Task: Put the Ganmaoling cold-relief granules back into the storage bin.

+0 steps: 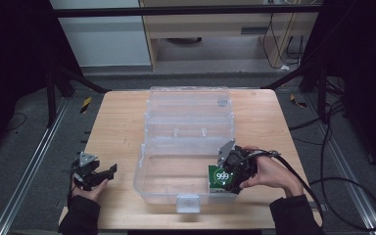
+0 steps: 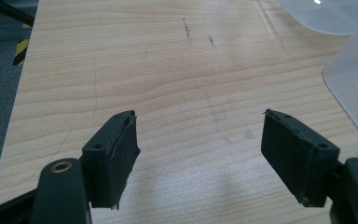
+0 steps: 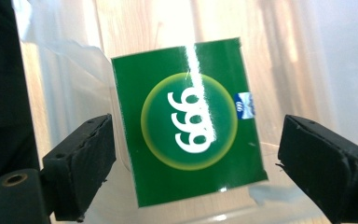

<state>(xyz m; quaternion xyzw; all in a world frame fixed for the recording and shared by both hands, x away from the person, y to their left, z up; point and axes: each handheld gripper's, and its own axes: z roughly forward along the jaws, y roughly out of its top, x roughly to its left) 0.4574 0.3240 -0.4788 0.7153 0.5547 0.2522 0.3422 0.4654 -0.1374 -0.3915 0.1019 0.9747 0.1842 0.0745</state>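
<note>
Green box (image 3: 189, 123) with a white "999" in a yellow-ringed circle sits in the near right corner of the clear bin (image 1: 149, 183), label facing up toward the right gripper's camera. Bin is open, lid (image 1: 188, 105) swung back flat on the wooden counter (image 1: 117, 122). Right gripper (image 1: 227, 171) hangs over that corner, held in the person's right hand (image 1: 269, 174). In the right gripper view its fingers (image 3: 81, 163) stand spread on either side of the box, a gap on both sides, not pressing it: released, box lies between them. Box looks slightly tilted in that view, glare stripe across the label. Small blue mark on its right edge, too small to read.

Left gripper (image 1: 95, 174) rests at the near left of the counter, well apart from the bin, in the left hand (image 1: 85, 191). Left gripper view: fingers (image 2: 114, 156) wide apart, nothing between them, bare wood below; bin edge at upper right.
</note>
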